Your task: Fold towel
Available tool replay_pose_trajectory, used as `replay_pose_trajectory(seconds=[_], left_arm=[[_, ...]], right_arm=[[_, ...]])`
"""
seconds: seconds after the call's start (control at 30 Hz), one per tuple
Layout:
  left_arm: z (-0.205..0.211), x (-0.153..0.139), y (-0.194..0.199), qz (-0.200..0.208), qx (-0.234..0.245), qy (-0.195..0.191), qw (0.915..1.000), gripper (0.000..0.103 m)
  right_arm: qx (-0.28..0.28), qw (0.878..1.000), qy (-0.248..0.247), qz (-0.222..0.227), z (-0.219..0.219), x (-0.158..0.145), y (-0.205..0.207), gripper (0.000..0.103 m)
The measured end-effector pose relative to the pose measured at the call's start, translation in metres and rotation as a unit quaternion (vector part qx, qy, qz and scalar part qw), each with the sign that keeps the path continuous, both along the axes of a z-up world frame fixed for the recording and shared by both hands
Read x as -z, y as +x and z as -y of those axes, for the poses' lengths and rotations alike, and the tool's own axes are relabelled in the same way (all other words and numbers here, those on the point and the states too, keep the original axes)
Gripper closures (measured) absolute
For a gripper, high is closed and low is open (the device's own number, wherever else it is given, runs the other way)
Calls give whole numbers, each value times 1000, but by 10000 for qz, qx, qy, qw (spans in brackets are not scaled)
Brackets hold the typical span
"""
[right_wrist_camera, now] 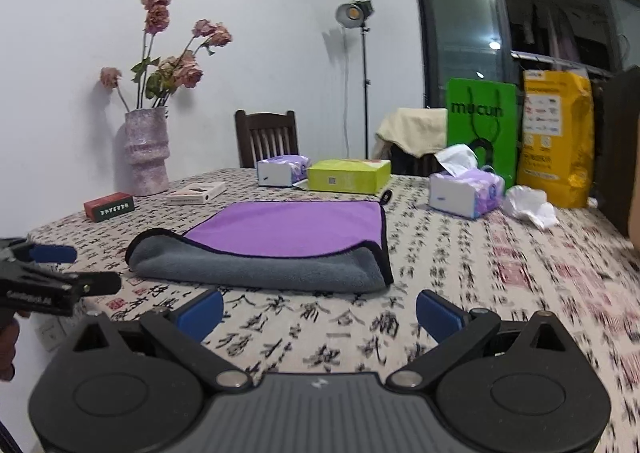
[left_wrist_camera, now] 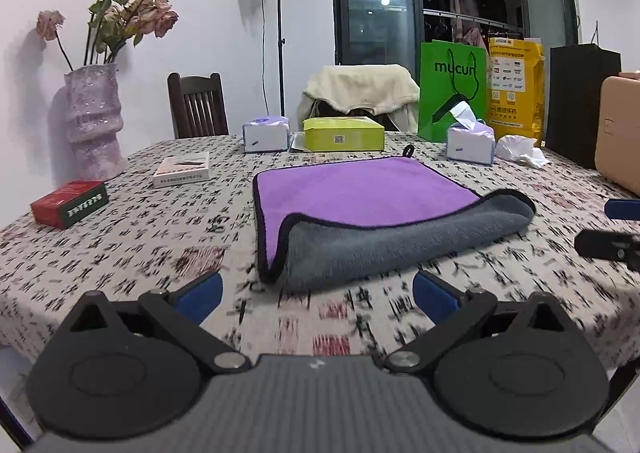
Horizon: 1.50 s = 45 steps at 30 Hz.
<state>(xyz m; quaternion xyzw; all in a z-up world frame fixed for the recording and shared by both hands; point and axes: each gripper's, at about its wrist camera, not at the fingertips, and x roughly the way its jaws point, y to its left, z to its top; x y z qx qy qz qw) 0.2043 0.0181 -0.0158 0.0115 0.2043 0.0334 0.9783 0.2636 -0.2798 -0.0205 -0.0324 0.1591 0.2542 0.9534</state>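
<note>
In your left wrist view, your left claw (left_wrist_camera: 318, 293) gapes empty; the towel (left_wrist_camera: 372, 213) lies just ahead at centre frame, its long axis crosswise.

In your right wrist view, your right claw (right_wrist_camera: 320, 313) is likewise apart; the towel (right_wrist_camera: 280, 245) sits ahead, slightly left, about equally near.

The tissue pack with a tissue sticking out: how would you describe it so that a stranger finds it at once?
Start at the green paper bag standing at the far edge of the table. Directly in front of it lies a white and purple tissue pack. Unlike the other tissue pack beside the yellow-green box, a tissue sticks up from its top.
</note>
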Motion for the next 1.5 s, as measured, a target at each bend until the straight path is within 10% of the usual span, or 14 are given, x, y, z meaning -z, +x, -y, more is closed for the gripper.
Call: replay_pose_trajectory(seconds=[0.33, 0.57, 0.77, 0.9, 1.5], left_arm=[[-12, 1, 52, -140, 254, -105, 9995, 1], [-20, 4, 76, -334, 424, -157, 9984, 22], [-31, 10, 91, -607, 509, -512, 9955, 54], [-37, 11, 96, -752, 521, -714, 9932, 77], [-32, 2, 94, -674, 619, -418, 9949, 96]], right_arm=[[-203, 9986, -418, -267, -14, -8, 67, 0], [-191, 9956, -241, -882, -11, -10, 120, 10], [-460, 9911, -332, -1206, -19, -5, 149, 41], [-555, 9879, -472, -1370, -27, 1, 160, 80], [-565, 9886, -551, -1282, -30, -1, 157, 98]])
